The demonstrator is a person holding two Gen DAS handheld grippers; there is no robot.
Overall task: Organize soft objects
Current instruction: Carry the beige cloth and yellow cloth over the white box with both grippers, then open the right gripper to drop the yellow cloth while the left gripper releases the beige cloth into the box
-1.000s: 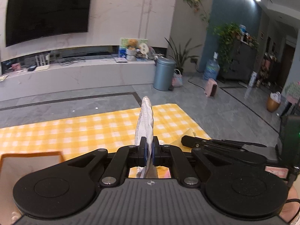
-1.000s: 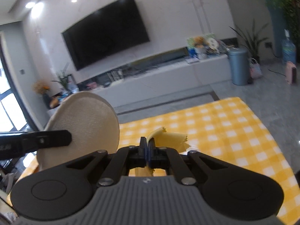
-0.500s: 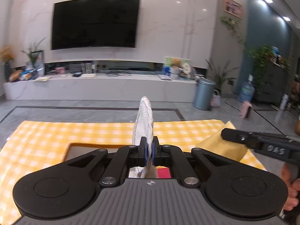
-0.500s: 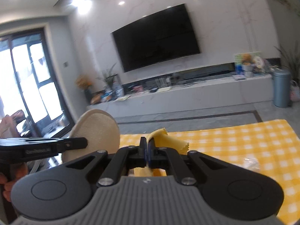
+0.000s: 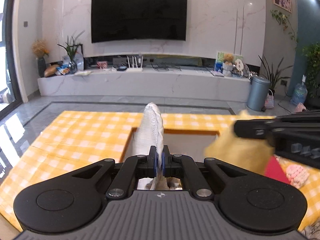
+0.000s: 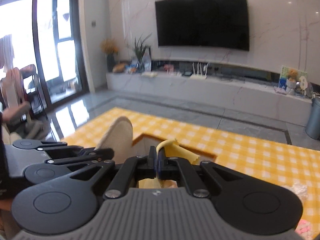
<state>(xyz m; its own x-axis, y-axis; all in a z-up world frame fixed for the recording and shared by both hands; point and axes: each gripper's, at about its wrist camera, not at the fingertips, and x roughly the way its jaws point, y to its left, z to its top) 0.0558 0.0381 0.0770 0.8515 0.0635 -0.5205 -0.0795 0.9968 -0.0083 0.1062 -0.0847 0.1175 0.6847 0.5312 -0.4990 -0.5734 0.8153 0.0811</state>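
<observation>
Left wrist view: left gripper point(image 5: 159, 161) pinches a limp white cloth pad point(image 5: 151, 130) by its lower edge, above the box point(image 5: 192, 132) near the checked tablecloth's point(image 5: 80, 134) far edge. Right wrist view: right gripper point(image 6: 157, 160) clamps a thin, floppy yellow cloth point(image 6: 176, 149) at one edge.

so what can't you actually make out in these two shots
- Left wrist view: the box floor, hidden by the white pad and the left gripper.
- Left wrist view: the yellow cloth is blurred, partly behind the right gripper.
- Right wrist view: the pink thing, cut by the edge.
</observation>
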